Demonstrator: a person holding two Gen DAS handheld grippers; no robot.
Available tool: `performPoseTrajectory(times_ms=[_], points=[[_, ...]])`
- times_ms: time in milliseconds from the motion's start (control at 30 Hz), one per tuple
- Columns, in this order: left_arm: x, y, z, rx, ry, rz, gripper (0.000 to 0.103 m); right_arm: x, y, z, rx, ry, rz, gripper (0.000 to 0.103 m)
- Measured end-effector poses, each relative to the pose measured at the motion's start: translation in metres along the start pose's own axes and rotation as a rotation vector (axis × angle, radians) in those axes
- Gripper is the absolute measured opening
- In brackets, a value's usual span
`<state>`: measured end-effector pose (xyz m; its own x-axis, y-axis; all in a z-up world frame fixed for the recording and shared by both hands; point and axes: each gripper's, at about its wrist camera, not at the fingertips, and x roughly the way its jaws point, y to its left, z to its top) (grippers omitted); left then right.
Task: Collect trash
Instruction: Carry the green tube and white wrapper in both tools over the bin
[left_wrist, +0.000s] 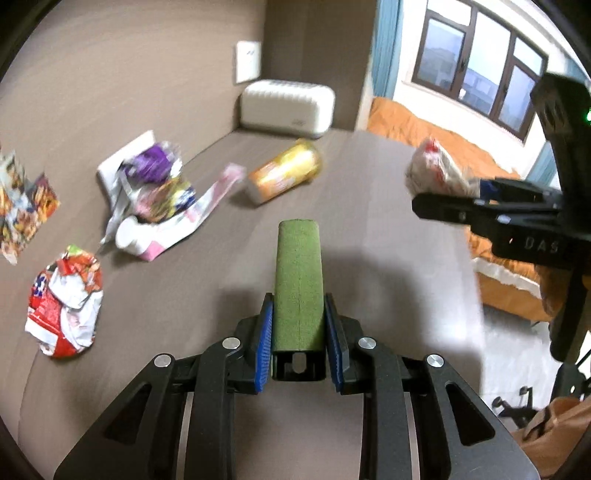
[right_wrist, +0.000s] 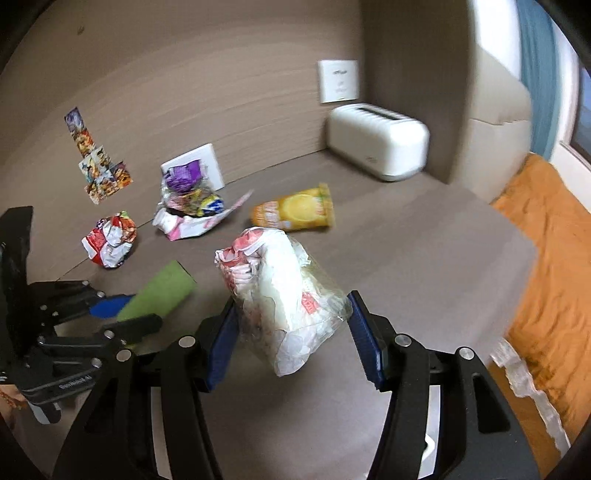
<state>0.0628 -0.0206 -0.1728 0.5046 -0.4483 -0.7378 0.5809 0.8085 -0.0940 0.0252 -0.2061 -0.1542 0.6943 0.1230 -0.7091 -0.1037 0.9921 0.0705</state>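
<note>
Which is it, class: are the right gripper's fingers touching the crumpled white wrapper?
Touching: the right wrist view shows both blue fingers pressed against the crumpled white wrapper.

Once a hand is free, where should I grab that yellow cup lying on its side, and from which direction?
Grip the yellow cup across its middle, coming down from above with the jaws spanning its round body. It lies on its side on the table, rim toward the toaster, so the curved wall faces up. Its tapered ends would likely slip.

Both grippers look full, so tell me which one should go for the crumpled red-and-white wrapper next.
Left, probably, once emptied. The crumpled red-and-white wrapper lies on the left gripper's side, though it holds a green foam block. The right gripper holds a clear crumpled bag, farther away.
</note>
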Motion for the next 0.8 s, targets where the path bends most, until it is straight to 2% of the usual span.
performPoseTrajectory(times_ms=[300, 600, 800], points=[[0.004, -0.097, 0.014, 0.1, -0.012, -0.103, 0.025, -0.06, -0.058, -0.045, 0.13, -0.026, -0.112, 0.058], [0.04, -0.198, 0.017, 0.262, 0.054, -0.224, 0.025, -0.102, -0.128, -0.1, 0.305, 0.0, -0.226, 0.058], [0.073, -0.25, 0.009, 0.323, 0.122, -0.286, 0.025, -0.102, -0.164, -0.138, 0.392, 0.06, -0.268, 0.058]])
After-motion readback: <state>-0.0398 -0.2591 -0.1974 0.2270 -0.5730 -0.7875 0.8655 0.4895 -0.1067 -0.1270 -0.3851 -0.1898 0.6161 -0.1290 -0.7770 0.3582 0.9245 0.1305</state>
